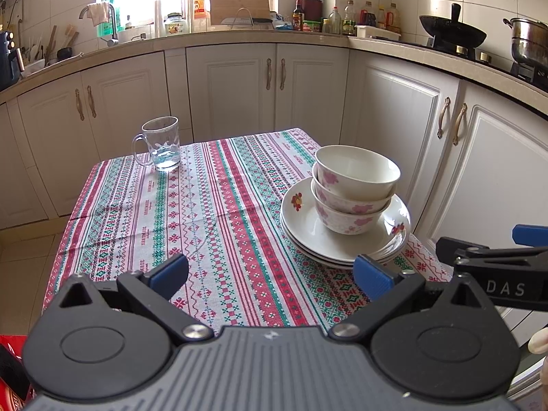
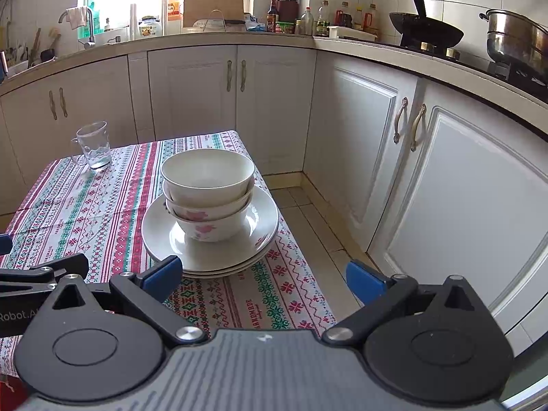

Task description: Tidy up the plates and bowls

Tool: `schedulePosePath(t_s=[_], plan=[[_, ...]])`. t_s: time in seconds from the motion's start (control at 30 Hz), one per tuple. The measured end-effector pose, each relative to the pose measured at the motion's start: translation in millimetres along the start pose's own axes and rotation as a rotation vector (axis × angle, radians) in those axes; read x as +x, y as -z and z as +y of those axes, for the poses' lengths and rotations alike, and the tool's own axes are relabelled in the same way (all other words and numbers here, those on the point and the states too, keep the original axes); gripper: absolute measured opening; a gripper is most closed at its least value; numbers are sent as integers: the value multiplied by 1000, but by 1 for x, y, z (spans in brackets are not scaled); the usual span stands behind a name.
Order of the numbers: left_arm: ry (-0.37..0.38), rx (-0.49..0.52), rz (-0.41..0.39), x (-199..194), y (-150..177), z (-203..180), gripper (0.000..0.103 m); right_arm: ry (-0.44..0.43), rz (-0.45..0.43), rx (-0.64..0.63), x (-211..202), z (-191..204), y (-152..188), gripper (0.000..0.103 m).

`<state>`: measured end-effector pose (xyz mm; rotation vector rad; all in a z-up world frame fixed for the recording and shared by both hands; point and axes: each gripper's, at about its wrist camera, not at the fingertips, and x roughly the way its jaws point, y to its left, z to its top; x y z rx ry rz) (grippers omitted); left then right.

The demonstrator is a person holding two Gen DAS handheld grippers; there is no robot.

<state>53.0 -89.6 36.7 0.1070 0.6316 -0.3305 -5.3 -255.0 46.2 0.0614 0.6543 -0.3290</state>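
Three white bowls with pink flowers (image 1: 354, 188) (image 2: 209, 193) are nested upright on a stack of white plates (image 1: 308, 229) (image 2: 164, 229) at the right side of the patterned tablecloth (image 1: 212, 212) (image 2: 85, 212). My left gripper (image 1: 270, 274) is open and empty, hovering over the cloth in front of the plates, its right fingertip close to the plate rim. My right gripper (image 2: 263, 275) is open and empty, just in front of and to the right of the stack; its left fingertip sits near the plates' front rim. The right gripper also shows at the left wrist view's right edge (image 1: 493, 260).
A glass mug (image 1: 161, 144) (image 2: 93, 150) stands at the table's far left corner. White cabinets (image 1: 233, 85) surround the table. The counter holds bottles, a wok (image 1: 452, 30) and a steel pot (image 2: 517, 41). Tiled floor (image 2: 308, 219) lies right of the table.
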Motion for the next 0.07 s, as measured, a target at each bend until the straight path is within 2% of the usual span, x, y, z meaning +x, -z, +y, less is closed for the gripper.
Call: schedulePosePath(t_s=[0.07], plan=[[0, -1, 0, 0, 0, 0, 102, 0, 0, 0, 0, 0, 0, 103]])
